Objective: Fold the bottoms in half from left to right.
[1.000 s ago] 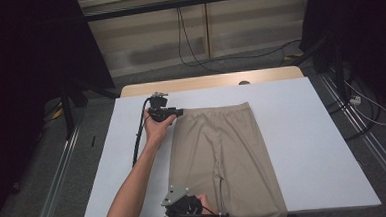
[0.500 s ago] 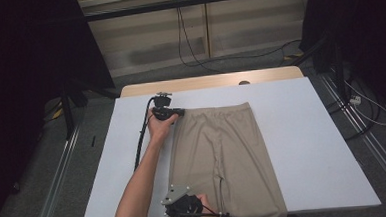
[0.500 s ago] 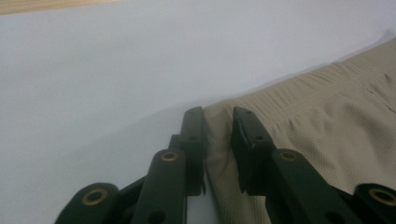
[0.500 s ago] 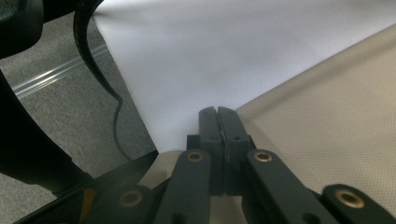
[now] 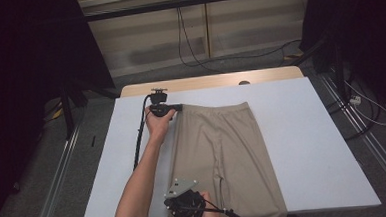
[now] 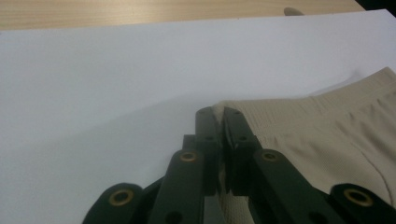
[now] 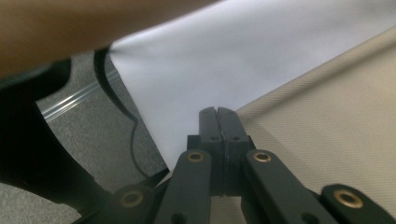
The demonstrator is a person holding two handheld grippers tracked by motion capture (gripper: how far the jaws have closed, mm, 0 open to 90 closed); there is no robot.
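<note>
Trousers [image 5: 228, 156] lie flat in the middle of the high view, on the white sheet [image 5: 313, 147] that covers the table, waistband toward the top of the frame and legs running down past the lower edge. The cloth looks smooth, with no fold made yet, so the work seems to be at its start: both corners are gripped, and lifting, folding or pulling is left to do.

The left gripper [image 5: 177, 108] sits at the upper left corner of the trousers. Its jaws have just been closing, and in the left gripper view [image 6: 222, 119] they are clamped on the waistband [image 6: 299, 109] corner, with a thin layer of cloth between them.

The right gripper [image 5: 186, 209] is at the lower left of the trousers, near the bottom edge of the high view. In the right gripper view [image 7: 217, 116] its jaws are pressed together at the side edge of a trouser leg; the cloth seems pinched there, but the contact itself is hidden.

A forearm [image 5: 142, 181] crosses the sheet beside the trousers. A black cable [image 5: 137, 141] trails from the left gripper along the sheet; it could catch if that hand swings inward. Bare wood [image 5: 214, 81] shows at the far edge of the table.
</note>
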